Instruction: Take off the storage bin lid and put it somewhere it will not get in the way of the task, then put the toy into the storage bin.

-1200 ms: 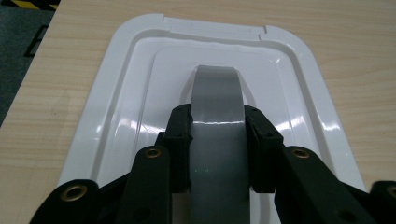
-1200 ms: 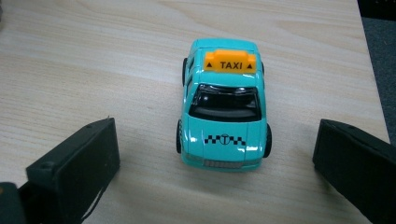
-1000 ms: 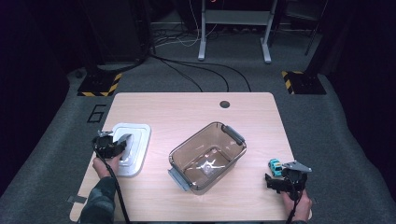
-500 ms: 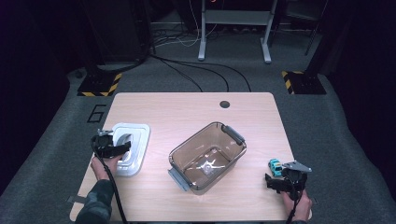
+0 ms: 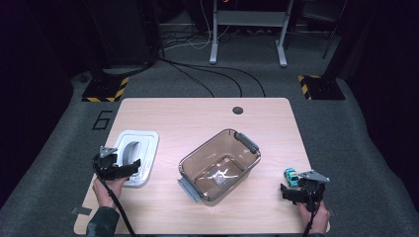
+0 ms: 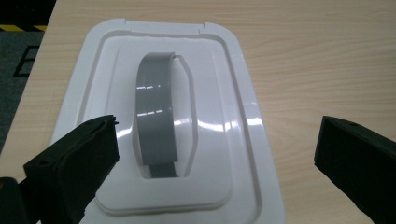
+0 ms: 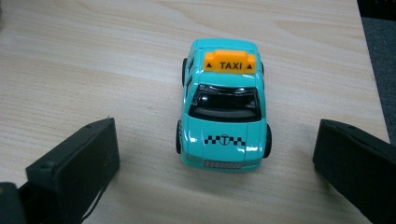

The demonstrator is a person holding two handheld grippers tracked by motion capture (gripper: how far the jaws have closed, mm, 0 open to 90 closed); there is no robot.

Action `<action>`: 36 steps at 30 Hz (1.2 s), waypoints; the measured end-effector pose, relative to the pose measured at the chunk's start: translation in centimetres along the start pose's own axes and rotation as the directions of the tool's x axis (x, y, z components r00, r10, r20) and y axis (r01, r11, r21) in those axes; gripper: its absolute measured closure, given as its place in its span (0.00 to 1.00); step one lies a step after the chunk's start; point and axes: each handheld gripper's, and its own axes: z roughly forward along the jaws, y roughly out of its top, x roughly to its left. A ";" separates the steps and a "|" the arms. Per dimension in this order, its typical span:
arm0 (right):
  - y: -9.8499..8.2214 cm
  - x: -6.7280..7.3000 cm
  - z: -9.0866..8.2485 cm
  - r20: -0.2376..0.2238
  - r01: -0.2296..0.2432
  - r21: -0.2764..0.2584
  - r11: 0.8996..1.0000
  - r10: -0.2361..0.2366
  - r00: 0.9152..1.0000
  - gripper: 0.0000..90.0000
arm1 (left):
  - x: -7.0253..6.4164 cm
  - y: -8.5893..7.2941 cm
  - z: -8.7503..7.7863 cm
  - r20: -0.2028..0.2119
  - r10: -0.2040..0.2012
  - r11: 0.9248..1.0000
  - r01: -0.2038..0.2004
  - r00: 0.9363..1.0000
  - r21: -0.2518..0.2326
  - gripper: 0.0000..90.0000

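Observation:
A white lid [image 5: 141,148] with a grey arched handle [image 6: 154,116] lies flat at the table's left. My left gripper [image 5: 131,168] hovers at the lid's near end. Its jaws have just been opening and stand wide apart, touching nothing [image 6: 217,126]. A clear brown container [image 5: 190,163] with grey side latches sits open in the middle. A teal toy taxi [image 7: 224,116] with an orange roof sign stands on the table at the right [image 5: 291,176]. My right gripper [image 5: 289,190] is just behind the taxi, open, the car ahead of its spread jaws [image 7: 217,123].
The wooden table [image 5: 197,113] has a round cable hole [image 5: 237,110] near its far edge. Grey carpet, cables and yellow-black striped blocks [image 5: 106,90] lie beyond it. The taxi stands close to the table's right edge.
My left gripper has let go of the lid's handle, its jaws have spread, and it has drawn back toward the near edge. The right gripper and taxi have not moved.

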 end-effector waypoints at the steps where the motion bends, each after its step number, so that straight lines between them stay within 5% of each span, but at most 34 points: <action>1: 0.0 0.0 0.0 0.000 0.000 0.000 1.000 0.000 1.000 0.00 | -0.2 -0.3 -0.3 0.008 0.000 1.000 0.000 1.000 0.000 0.00; 14: 0.0 0.0 0.0 0.000 0.000 0.000 1.000 0.000 1.000 0.00 | -4.0 -3.3 -2.6 0.111 0.023 0.998 -0.017 0.994 -0.052 0.00; 22: 0.0 0.0 0.0 0.001 -0.001 0.000 1.000 0.001 1.000 0.00 | -7.6 -5.2 -2.0 0.194 0.124 0.992 -0.119 0.973 -0.038 0.00; 29: 0.0 0.0 0.0 0.000 -0.001 0.000 1.000 0.001 1.000 0.00 | -9.0 -5.6 -0.9 0.232 0.171 0.985 -0.173 0.958 -0.012 0.00; 36: 0.0 0.0 0.0 0.000 0.000 0.001 1.000 0.000 1.000 0.00 | -10.3 -6.6 0.4 0.242 0.231 0.969 -0.245 0.942 0.029 0.00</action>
